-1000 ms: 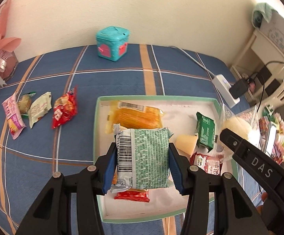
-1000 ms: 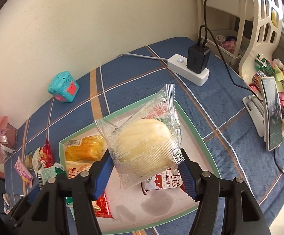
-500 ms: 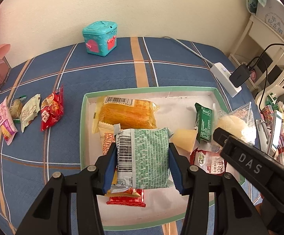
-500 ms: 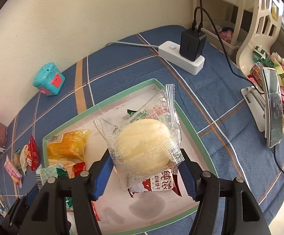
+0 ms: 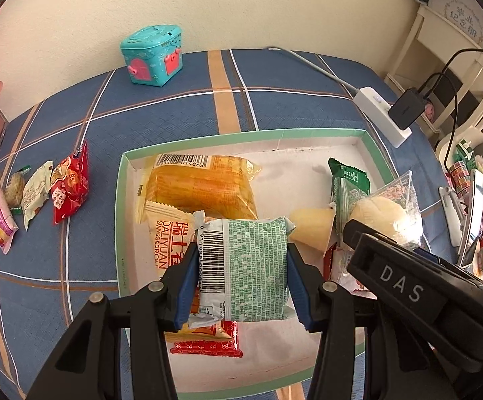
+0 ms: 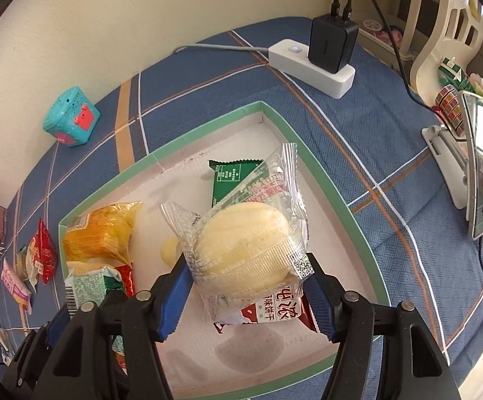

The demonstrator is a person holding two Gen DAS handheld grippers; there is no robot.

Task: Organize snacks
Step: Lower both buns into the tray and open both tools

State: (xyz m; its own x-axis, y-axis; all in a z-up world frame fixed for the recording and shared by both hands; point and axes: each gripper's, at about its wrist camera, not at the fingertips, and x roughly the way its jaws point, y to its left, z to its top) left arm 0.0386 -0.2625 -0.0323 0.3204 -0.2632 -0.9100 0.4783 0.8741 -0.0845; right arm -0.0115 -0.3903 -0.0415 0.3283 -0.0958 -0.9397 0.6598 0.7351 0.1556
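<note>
Over the green-rimmed tray (image 5: 126,220), half filled, my left fingers (image 5: 243,275) pinch a green packet (image 5: 254,273), my right fingers (image 6: 246,288) a wrapped bun (image 6: 244,250); four snacks (image 5: 34,193) wait on the desk (image 5: 58,300).

Blue plaid tablecloth (image 5: 161,106), green-rimmed tray (image 5: 241,133)

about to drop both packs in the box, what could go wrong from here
1. The left gripper and right gripper work close together over one tray; they could knock each other.
2. The green-print packet hangs over stacked packs, so it may slide off once released.
3. The bun in clear wrap is soft; a harder squeeze could crush it.
</note>
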